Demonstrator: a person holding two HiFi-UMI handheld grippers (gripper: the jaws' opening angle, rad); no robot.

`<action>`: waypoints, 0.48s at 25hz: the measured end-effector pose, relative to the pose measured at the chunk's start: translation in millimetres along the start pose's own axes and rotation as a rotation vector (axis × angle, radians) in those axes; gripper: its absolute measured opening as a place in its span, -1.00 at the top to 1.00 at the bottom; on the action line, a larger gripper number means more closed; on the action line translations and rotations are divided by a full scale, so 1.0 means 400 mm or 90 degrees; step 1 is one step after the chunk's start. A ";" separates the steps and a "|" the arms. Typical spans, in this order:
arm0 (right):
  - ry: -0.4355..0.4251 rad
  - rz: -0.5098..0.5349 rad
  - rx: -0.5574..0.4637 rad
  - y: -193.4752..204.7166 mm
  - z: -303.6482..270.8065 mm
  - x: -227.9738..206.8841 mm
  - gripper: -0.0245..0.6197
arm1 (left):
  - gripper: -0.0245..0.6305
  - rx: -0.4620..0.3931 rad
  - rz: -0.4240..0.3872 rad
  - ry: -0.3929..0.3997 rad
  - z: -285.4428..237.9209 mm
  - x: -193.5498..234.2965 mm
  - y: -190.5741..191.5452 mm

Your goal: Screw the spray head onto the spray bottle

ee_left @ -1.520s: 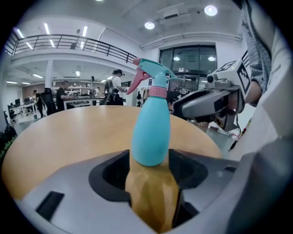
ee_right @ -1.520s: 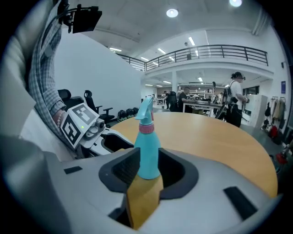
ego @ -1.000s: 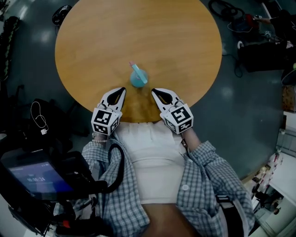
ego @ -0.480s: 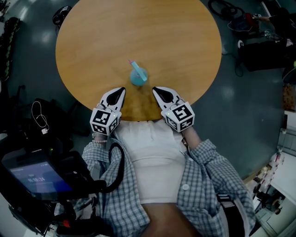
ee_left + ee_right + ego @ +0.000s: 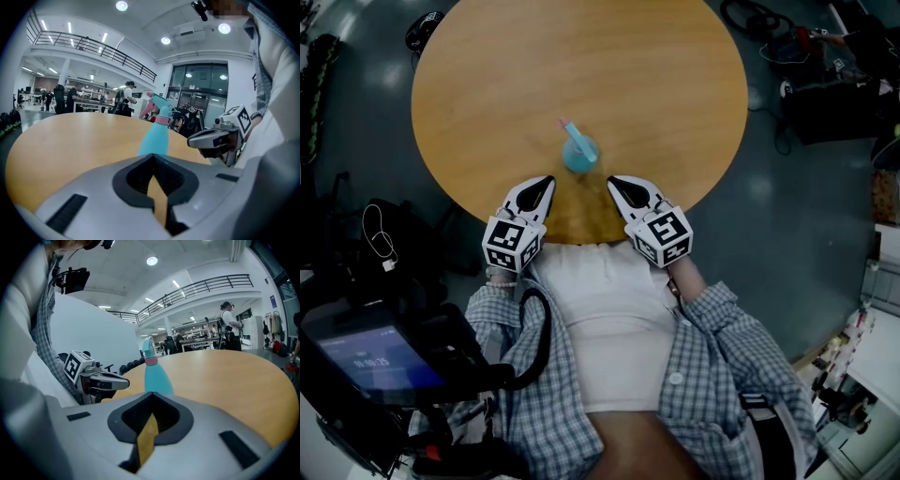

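Note:
A turquoise spray bottle [image 5: 579, 156] stands upright on the round wooden table [image 5: 581, 75], wearing a spray head with a pink collar [image 5: 161, 120] and nozzle. My left gripper [image 5: 546, 182] rests shut at the table's near edge, left of the bottle and apart from it. My right gripper [image 5: 612, 184] sits shut to the bottle's right, also clear of it. Nothing is held between either pair of jaws. In the left gripper view the bottle [image 5: 154, 136] rises just beyond the jaws, with the right gripper [image 5: 194, 139] beside it. In the right gripper view the bottle [image 5: 154, 373] stands ahead and the left gripper [image 5: 124, 380] at left.
The table stands on a dark floor. Cables and black equipment [image 5: 825, 103] lie at the far right, a device with a screen [image 5: 375, 361] at the lower left. People stand [image 5: 228, 331] far off in the hall behind.

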State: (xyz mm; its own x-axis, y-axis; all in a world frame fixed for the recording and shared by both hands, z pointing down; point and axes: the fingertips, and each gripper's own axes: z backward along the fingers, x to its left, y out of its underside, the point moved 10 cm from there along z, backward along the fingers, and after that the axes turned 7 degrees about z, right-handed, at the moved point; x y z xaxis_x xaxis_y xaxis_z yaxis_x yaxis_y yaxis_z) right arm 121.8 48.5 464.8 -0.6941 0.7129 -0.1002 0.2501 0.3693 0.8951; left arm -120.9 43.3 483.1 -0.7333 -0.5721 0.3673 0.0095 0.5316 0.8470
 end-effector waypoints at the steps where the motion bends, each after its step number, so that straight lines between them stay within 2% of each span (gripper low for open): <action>1: 0.000 -0.003 -0.001 0.000 0.001 0.000 0.94 | 0.91 0.000 0.001 0.000 0.000 0.000 0.001; 12: 0.000 -0.001 0.009 0.003 0.001 -0.001 0.94 | 0.91 0.003 0.009 0.001 -0.005 0.000 0.005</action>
State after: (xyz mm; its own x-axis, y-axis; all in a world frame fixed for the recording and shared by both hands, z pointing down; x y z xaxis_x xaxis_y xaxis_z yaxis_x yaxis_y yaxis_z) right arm 122.5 49.0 465.9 -0.6941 0.7128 -0.1011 0.2588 0.3781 0.8889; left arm -119.7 43.1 485.7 -0.7323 -0.5649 0.3803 0.0174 0.5427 0.8397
